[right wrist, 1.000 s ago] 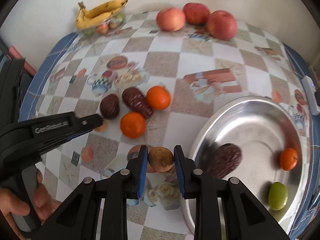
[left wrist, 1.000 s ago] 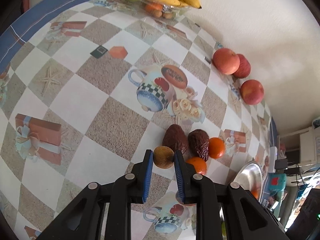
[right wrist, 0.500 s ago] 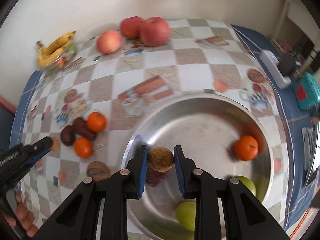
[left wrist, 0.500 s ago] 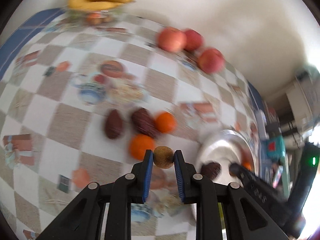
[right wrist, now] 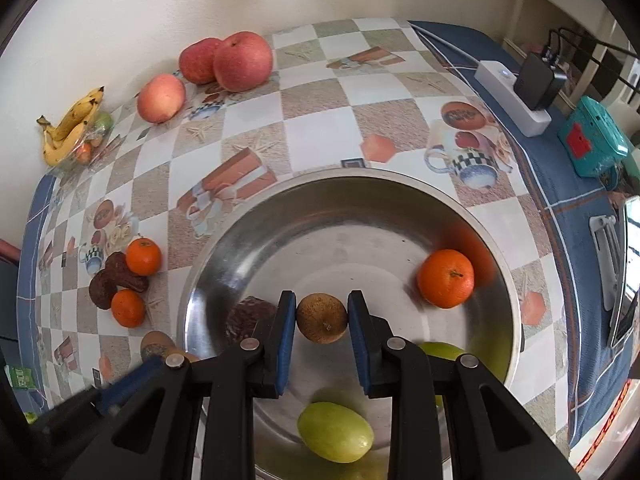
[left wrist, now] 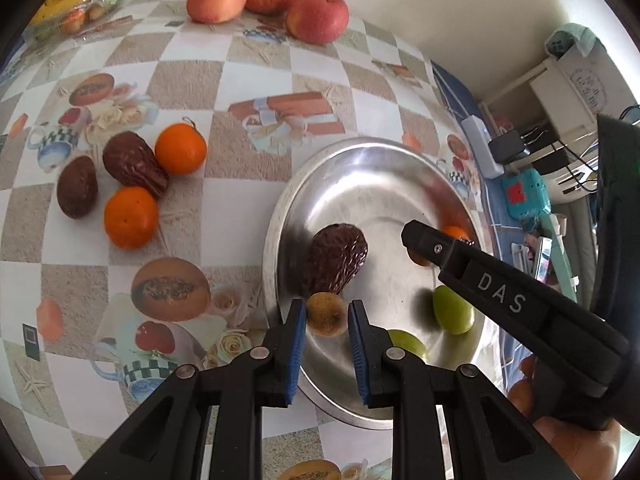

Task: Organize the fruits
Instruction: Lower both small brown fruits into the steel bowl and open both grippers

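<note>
a table with a checkered tablecloth (right wrist: 316, 128) printed with mugs and gift boxes stands against a cream wall, its blue border running along the right edge. a wide steel bowl (right wrist: 256, 236) sits on the near right part of the cloth.

the left gripper (left wrist: 327, 318) is clenched on a small brown kiwi (left wrist: 326, 314), its blue pads pressing both sides, held over the near left rim of the bowl. the right gripper (right wrist: 322, 320) is likewise clenched on a second brown kiwi (right wrist: 322, 318), held above the bowl's middle. in the left wrist view the right gripper's black body, lettered "das", reaches in over the bowl from the right.

inside the bowl lie a dark brown wrinkled avocado (left wrist: 338, 258) at the left, a mandarin (right wrist: 446, 278) at the right, and two green fruits (right wrist: 334, 432) at the near side, one partly hidden behind the right gripper's finger.

on the cloth to the left of the bowl sits a close group: two more dark avocados (left wrist: 134, 164) with two mandarins (left wrist: 180, 152) touching or just beside them. three red apples (right wrist: 242, 60) rest at the far edge by the wall, two touching and the paler one just left of them. at the far left corner a bunch of bananas (right wrist: 72, 124) lies on a clear packet of small fruits. a white power strip (right wrist: 512, 96) with a black plug and a teal box (right wrist: 592, 144) lie on the blue border at the far right.
</note>
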A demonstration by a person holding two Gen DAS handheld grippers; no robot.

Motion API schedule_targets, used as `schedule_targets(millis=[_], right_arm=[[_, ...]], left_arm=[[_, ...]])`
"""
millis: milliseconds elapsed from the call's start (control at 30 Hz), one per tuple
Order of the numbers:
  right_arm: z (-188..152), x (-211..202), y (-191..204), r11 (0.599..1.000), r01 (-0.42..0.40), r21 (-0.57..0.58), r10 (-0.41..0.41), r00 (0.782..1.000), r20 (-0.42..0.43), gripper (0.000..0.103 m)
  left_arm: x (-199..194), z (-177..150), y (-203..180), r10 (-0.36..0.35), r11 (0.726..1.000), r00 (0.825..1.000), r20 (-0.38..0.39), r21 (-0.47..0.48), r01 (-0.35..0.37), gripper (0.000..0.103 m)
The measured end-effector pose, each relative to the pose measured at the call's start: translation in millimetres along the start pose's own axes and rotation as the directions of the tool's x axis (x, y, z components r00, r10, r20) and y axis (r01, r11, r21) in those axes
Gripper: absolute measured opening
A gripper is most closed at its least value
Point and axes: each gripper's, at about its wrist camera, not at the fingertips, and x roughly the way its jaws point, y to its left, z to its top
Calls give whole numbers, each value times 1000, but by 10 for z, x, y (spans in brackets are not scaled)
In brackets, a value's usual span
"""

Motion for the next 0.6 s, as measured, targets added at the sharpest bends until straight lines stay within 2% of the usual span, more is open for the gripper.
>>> schedule_targets(millis=[367, 600], right_arm=[[-10, 27, 15, 1000, 8, 1, -8, 1000, -11, 28], [-8, 18, 20, 1000, 6, -1, -6, 1000, -8, 28]], left_arm=[[24, 13, 10, 14, 1000, 1000, -8, 8, -14, 25], [-79, 83, 125, -7, 999, 1000, 19, -46, 8, 25]])
